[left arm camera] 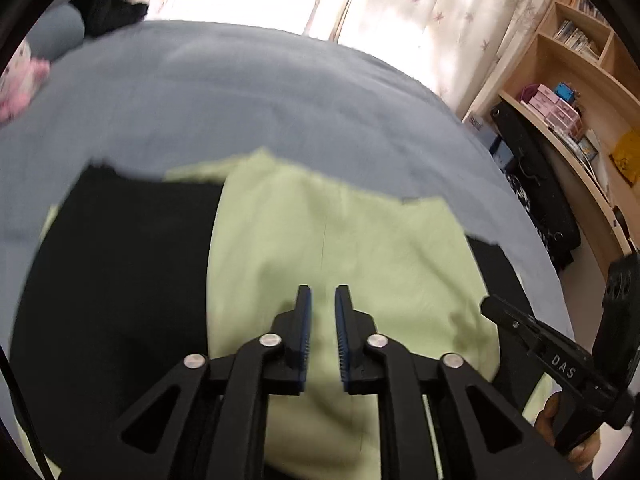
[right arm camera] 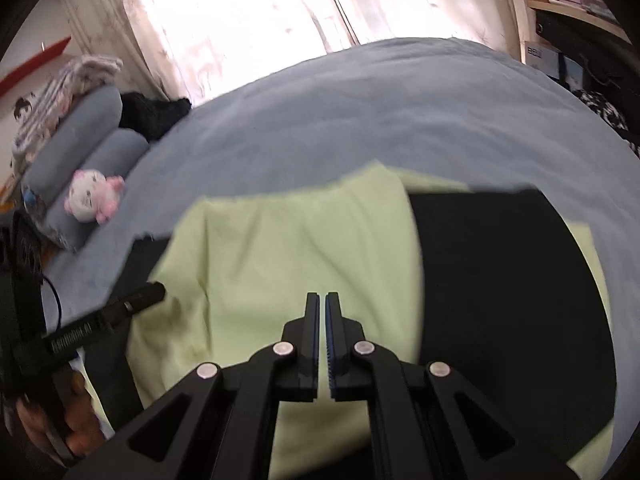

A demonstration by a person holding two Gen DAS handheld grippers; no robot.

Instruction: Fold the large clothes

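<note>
Garment [left arm camera: 340, 248] of pale green cloth with black panels lies spread on the bed [left arm camera: 240, 92], at its near side, its far edge ragged against the grey-blue sheet. From the left wrist view the green runs down the middle with a black panel [left arm camera: 116, 280] to the left of it; from the right wrist view the black panel [right arm camera: 508, 292] sits right of the green. Left gripper [left arm camera: 323, 296] hangs over the green middle, its fingers a narrow gap apart with only cloth showing behind the gap, nothing pinched. Right gripper [right arm camera: 322, 300] also hangs over the green, its fingers pressed nearly together and empty. Whether either tip touches the cloth I cannot tell, as the views are blurred. Each gripper shows at the edge of the other's view, held by a hand [right arm camera: 60, 420], so the two are close together over the garment. This cloth looks thin, light and limp: it should wrinkle and sag readily, drag across the sheet if pulled flat, and drape rather than hold a crease. Best holds are likely at the edges or corners, one per gripper and well apart along one side of the garment, pinching the layers together so the lower one does not slip behind.
</note>
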